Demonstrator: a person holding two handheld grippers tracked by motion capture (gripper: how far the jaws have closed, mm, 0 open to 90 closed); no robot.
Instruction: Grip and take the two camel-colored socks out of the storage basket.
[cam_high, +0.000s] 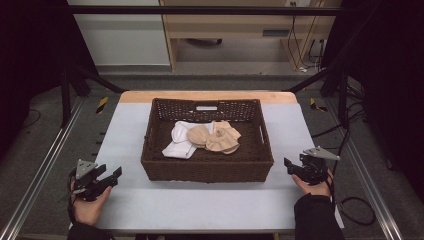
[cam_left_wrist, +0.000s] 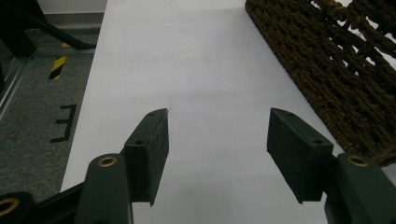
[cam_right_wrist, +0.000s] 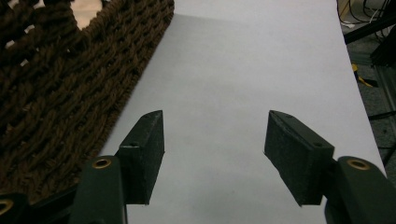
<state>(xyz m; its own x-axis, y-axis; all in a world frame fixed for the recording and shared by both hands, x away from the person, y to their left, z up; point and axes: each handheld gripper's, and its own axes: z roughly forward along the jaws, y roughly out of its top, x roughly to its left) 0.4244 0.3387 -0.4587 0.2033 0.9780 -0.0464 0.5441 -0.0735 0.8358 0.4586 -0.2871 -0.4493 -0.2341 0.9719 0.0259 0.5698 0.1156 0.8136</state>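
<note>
On the table (cam_high: 125, 150), either side of the basket (cam_high: 207, 170), you held both grippers low with their jaws spread wide and nothing between them: your left gripper (cam_high: 111, 176) sat just off the basket's left wall, your right gripper (cam_high: 291, 165) just off its right wall. The clothes lay ahead of and inward from both tools, down inside the basket, so neither was near touching them. The likeliest trouble from there was a jaw catching the woven rim on the way over, since both started below the top of the walls, which could have shoved or tipped the basket. A second risk was pinching two pieces at once, because they overlapped. The white cloth (cam_high: 180, 142) lay crumpled toward your left, with the soft, rumpled beige pieces (cam_high: 220, 139) partly over it.
</note>
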